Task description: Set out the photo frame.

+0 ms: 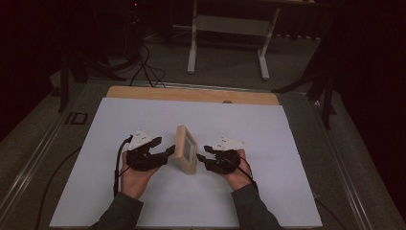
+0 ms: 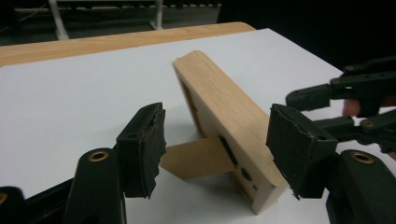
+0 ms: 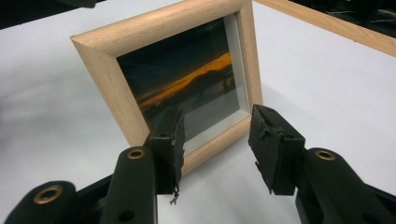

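A small wooden picture frame (image 1: 185, 149) stands upright on the white sheet, propped on its back stand (image 2: 198, 158). It holds a sunset photo (image 3: 187, 88) that faces my right gripper. My left gripper (image 1: 165, 152) sits behind the frame (image 2: 229, 121), open, with the frame's back and stand between its jaws but apart from them. My right gripper (image 1: 202, 156) is in front of the frame (image 3: 168, 74), open and just short of its lower edge. From the left gripper view the right gripper (image 2: 345, 100) appears beyond the frame.
The white sheet (image 1: 143, 115) covers a wooden table top (image 1: 191, 94). A white table frame (image 1: 230, 28) and cables (image 1: 143, 62) stand on the floor beyond. A person's hands and grey sleeves (image 1: 119, 211) come in from the bottom edge.
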Demonstrator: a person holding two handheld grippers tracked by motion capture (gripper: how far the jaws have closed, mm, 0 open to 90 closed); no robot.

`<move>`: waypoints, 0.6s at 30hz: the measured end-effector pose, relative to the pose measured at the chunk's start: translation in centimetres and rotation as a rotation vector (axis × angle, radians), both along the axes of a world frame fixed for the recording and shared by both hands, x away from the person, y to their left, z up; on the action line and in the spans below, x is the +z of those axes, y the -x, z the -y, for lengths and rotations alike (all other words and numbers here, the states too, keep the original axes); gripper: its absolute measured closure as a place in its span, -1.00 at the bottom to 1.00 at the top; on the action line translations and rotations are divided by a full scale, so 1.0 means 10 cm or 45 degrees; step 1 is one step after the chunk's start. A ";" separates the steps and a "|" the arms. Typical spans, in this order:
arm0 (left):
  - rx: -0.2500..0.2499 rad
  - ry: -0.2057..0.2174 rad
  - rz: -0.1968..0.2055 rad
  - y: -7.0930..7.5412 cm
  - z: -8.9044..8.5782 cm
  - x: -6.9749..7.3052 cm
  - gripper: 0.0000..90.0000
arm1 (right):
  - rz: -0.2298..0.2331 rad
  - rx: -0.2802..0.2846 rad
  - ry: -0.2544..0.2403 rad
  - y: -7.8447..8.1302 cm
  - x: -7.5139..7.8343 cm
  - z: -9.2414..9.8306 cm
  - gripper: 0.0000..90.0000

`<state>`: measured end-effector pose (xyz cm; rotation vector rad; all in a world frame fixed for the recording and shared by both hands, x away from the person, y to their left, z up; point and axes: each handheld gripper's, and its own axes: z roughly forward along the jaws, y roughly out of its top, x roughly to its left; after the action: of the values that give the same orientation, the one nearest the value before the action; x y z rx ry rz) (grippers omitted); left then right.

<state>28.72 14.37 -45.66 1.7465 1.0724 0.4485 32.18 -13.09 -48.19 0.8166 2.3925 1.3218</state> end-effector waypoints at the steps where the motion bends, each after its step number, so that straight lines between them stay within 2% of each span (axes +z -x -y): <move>1: -0.007 -0.001 -0.004 0.00 0.01 0.00 -0.19 | 0.001 -0.003 -0.003 0.00 0.00 0.00 0.22; 14: -0.075 -0.026 -0.004 0.05 0.21 -0.01 -0.29 | -0.003 -0.013 -0.010 -0.01 0.01 0.03 0.20; 18: -0.064 -0.067 -0.004 0.05 0.27 -0.04 -0.35 | -0.005 -0.014 -0.010 -0.01 0.01 0.03 0.20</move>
<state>28.24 11.65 -46.05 1.8172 1.0245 0.4464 32.30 -13.39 -48.09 0.8339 2.3836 1.3274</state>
